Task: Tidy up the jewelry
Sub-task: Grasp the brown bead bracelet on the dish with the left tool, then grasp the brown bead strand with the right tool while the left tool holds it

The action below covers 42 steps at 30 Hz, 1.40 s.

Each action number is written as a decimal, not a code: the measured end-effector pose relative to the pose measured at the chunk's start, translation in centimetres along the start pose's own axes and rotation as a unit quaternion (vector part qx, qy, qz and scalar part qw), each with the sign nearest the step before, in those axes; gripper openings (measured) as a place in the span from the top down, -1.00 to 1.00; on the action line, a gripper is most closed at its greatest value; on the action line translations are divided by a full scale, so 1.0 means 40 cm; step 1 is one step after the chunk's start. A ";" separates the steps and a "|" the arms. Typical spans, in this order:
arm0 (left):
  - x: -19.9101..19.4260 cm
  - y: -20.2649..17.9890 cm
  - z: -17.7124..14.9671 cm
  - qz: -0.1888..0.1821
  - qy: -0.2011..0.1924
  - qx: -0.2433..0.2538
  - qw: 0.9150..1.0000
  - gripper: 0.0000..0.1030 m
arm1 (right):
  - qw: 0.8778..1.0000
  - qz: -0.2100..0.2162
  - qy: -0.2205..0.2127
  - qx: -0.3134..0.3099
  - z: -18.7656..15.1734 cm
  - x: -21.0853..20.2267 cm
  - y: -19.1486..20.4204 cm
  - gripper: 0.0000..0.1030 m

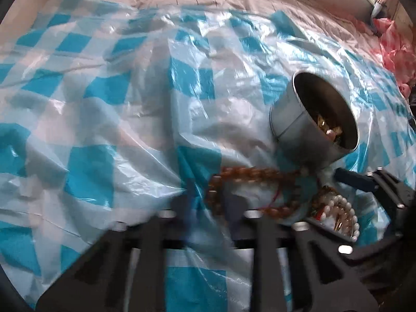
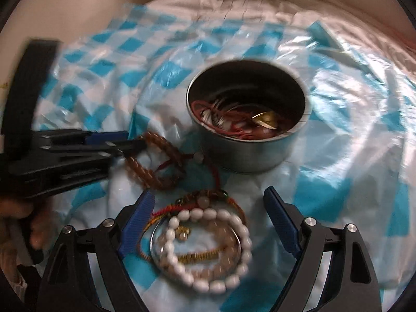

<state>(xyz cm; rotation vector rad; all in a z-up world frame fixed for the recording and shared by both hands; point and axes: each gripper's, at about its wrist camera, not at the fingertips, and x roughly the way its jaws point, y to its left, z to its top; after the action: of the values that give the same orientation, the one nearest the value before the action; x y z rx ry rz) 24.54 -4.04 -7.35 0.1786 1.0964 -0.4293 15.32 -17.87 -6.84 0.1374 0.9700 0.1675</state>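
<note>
The left tool (image 2: 135,144) is nearly shut, its tips pinching the brown beads (image 2: 153,161) just left of the tin (image 2: 247,119), likely to lift them in. The right tool (image 2: 208,223) is wide open and holds nothing; it hangs over a near pile with white beads (image 2: 221,247), ready to grab. The tin sits on a blue checked sheet (image 2: 351,130) and already has red cords and gold bits inside.

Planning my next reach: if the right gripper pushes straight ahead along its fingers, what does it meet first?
Probably the white bead bracelet lying between the open right gripper's fingers; the metal tin is farther on.
</note>
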 end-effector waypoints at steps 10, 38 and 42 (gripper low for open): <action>-0.018 0.050 0.006 -0.001 -0.008 -0.043 0.999 0.78 | 0.997 0.074 0.004 -0.032 -0.008 -0.012 0.031 -0.45; -0.138 -0.028 0.011 -0.228 -0.066 -0.034 0.971 0.80 | 0.930 0.288 -0.109 0.203 -0.070 -0.170 -0.152 0.91; -0.163 -0.039 0.015 -0.241 -0.088 -0.031 0.966 0.80 | 0.920 0.292 -0.146 0.216 -0.068 -0.203 -0.175 0.91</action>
<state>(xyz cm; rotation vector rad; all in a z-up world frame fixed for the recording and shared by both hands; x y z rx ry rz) 21.87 -4.05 -1.19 -0.1870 0.9704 -0.8287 9.14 -26.25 -3.15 0.8423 0.6309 0.4657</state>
